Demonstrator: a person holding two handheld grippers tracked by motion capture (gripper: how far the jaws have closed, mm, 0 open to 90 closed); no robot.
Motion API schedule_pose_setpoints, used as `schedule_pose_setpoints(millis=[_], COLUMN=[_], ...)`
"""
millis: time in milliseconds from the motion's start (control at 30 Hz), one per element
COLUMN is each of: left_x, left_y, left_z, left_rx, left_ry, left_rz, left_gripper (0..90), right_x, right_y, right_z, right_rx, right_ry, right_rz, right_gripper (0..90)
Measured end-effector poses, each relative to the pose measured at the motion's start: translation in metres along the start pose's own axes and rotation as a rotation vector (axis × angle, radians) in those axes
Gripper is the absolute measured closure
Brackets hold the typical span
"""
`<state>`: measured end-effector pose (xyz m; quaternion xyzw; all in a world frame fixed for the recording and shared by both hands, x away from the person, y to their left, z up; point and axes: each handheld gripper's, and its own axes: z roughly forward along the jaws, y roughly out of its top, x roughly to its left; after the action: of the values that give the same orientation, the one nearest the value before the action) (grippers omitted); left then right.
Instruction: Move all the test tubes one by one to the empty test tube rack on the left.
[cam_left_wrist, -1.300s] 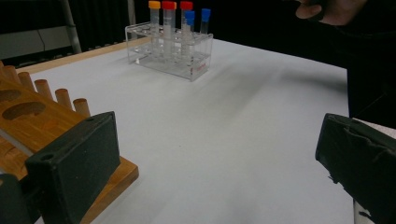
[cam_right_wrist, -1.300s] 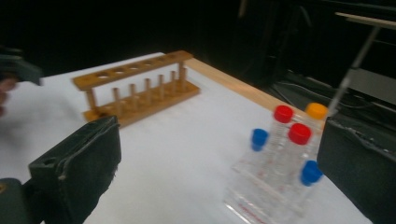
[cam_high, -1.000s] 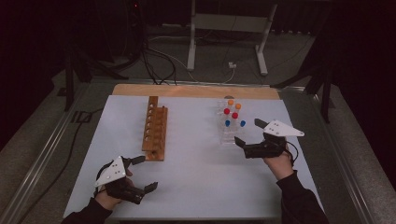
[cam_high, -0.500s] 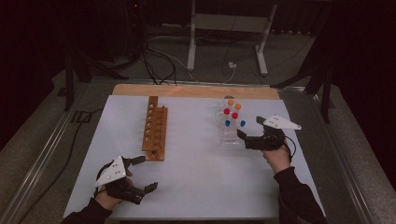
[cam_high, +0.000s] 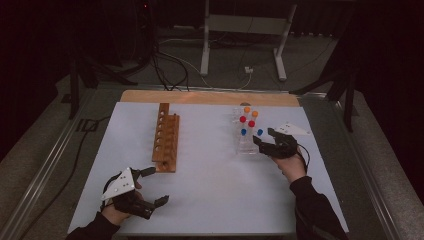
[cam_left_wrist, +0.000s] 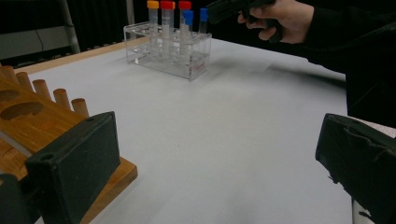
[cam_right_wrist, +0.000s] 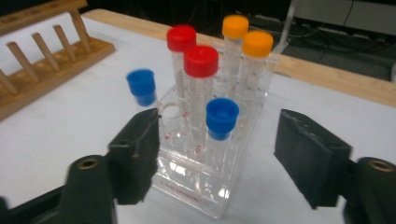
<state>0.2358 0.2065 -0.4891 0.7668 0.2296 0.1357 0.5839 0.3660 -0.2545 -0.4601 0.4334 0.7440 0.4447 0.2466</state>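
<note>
Standing right of centre on the white bench (cam_high: 210, 190): clear tube rack (cam_high: 246, 146), six capped tubes upright in it, two red, two orange, two blue. Nearest blue-capped tube (cam_right_wrist: 221, 122) between the spread fingers (cam_right_wrist: 135, 154) of the right gripper (cam_high: 265, 144), untouched; fingers open, nothing held, just beside the rack's near end. Left of centre, empty wooden peg rack (cam_high: 166, 139) running near to far. Near left, left gripper (cam_high: 152, 186) resting low by the wooden rack's near end, fingers (cam_left_wrist: 77, 163) wide apart, empty.
</note>
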Motion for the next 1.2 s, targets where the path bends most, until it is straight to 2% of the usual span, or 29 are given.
schedule_pose_setpoints(millis=[200, 433, 633, 800, 1000, 1200], left_x=[0.000, 0.000, 0.000, 0.000, 0.000, 0.000], left_y=[0.000, 0.000, 0.000, 0.000, 0.000, 0.000], left_z=[0.000, 0.000, 0.000, 0.000, 0.000, 0.000], left_rx=[-0.001, 0.000, 0.000, -0.001, -0.002, 0.000], left_ry=[0.000, -0.001, 0.000, 0.000, 0.000, -0.001], left_rz=[0.001, 0.000, 0.000, 0.001, 0.001, -0.001], left_gripper=[0.6, 0.6, 0.6, 0.6, 0.6, 0.6], right_x=[0.001, 0.003, 0.004, 0.004, 0.005, 0.005], right_y=[-0.004, -0.004, -0.003, -0.002, 0.002, 0.012], right_z=[0.006, 0.009, 0.013, 0.014, 0.009, -0.006], right_rx=[0.027, 0.062, 0.085, 0.088, 0.067, 0.024], right_ry=[-0.005, 0.001, -0.018, -0.022, -0.034, -0.041], right_rz=[0.016, 0.014, 0.012, 0.010, -0.012, -0.025], right_gripper=[54.7, 69.3, 75.9, 76.7, 77.0, 77.1])
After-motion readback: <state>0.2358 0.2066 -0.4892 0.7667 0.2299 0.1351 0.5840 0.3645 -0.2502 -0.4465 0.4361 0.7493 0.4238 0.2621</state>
